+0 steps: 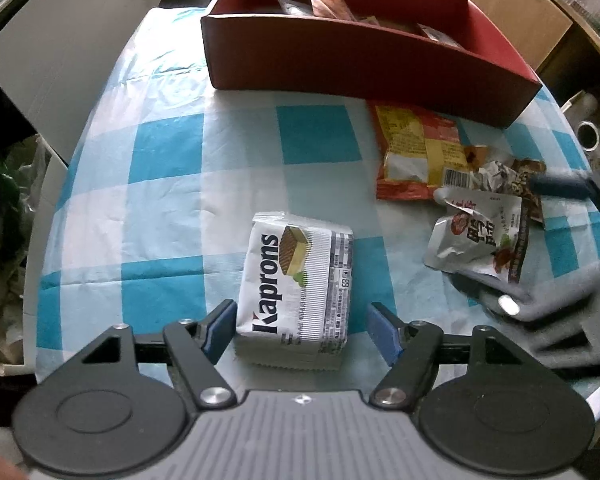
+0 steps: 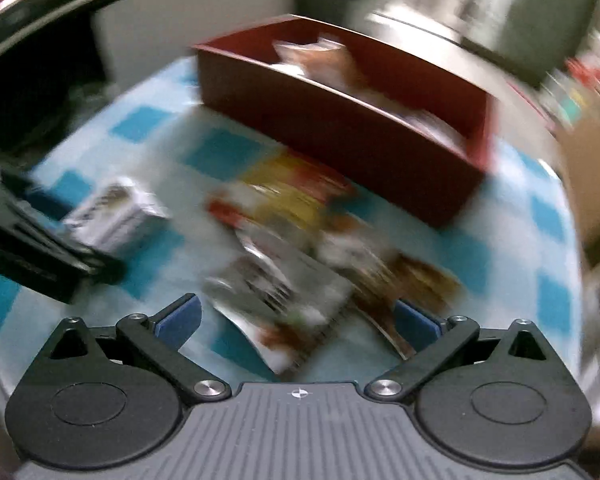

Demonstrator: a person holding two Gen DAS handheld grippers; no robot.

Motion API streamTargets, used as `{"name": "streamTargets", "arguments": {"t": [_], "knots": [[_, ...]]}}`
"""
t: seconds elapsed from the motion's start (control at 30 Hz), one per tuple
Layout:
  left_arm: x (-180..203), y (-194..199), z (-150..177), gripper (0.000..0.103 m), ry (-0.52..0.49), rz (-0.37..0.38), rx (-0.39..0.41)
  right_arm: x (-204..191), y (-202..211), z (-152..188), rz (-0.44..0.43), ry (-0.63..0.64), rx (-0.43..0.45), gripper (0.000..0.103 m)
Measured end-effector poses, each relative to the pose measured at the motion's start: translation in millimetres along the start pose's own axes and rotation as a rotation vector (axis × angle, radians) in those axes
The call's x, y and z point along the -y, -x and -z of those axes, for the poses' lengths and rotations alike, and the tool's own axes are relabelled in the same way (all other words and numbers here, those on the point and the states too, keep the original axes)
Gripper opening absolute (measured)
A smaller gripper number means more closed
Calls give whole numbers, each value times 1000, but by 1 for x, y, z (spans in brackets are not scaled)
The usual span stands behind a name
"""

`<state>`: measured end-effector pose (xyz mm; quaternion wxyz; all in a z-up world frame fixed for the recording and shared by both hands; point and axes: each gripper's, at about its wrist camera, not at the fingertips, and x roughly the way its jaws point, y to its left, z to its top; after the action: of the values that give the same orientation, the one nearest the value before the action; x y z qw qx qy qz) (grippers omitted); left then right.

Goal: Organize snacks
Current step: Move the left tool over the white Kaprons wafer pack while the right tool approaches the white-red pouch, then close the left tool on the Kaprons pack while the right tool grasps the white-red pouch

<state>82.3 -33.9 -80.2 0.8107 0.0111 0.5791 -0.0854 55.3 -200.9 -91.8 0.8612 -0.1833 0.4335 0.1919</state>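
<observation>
Blue-and-white checked cloth [image 1: 172, 184] covers the bench, dark red box [image 1: 340, 68] at the back. White Kaprons wafer pack [image 1: 300, 280] with black lettering, orange-and-yellow snack bag [image 1: 416, 152], and a silver pouch [image 1: 480, 236] printed red and black.

Right wrist view: smearing throughout, print on the silver packet [image 2: 276, 300] unreadable. Red box [image 1: 364, 68]: near wall hiding most of the packets inside. Right gripper [image 1: 560, 192]: blurring, running off frame at 3 o'clock; jaws' stance undeterminable there.
</observation>
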Motion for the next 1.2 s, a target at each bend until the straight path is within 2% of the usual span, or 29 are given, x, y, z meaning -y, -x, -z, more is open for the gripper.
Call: {"name": "streamTargets", "arguments": {"t": [0.13, 0.27, 0.37, 0.4, 0.6, 0.77, 0.9, 1.0, 1.2], "knots": [[-4, 0, -1, 65, 6, 20, 4, 6, -22, -18, -4, 33, -22, 103], [-6, 0, -2, 66, 12, 28, 0, -10, -13, -9, -44, 65, -79, 103], [-4, 0, -1, 66, 4, 23, 2, -26, -9, 7, -209, 69, -154, 103], [-3, 0, 0, 66, -3, 20, 4, -31, -7, 11, -226, 74, -166, 103], [-6, 2, 1, 67, 12, 28, 3, -24, 16, 14, -214, 19, -128, 103], [-3, 0, 0, 68, 11, 13, 3, 1, -1, -3, -114, -116, -110, 103], [-4, -1, -1, 66, 6, 1, 18, -7, -23, -13, -22, -121, -149, 103], [-5, -2, -1, 66, -3, -9, 25, -7, -24, -11, -23, -150, -141, 103], [1, -5, 0, 68, -46, -45, 37, -7, -22, -6, -29, -131, -106, 103]]}}
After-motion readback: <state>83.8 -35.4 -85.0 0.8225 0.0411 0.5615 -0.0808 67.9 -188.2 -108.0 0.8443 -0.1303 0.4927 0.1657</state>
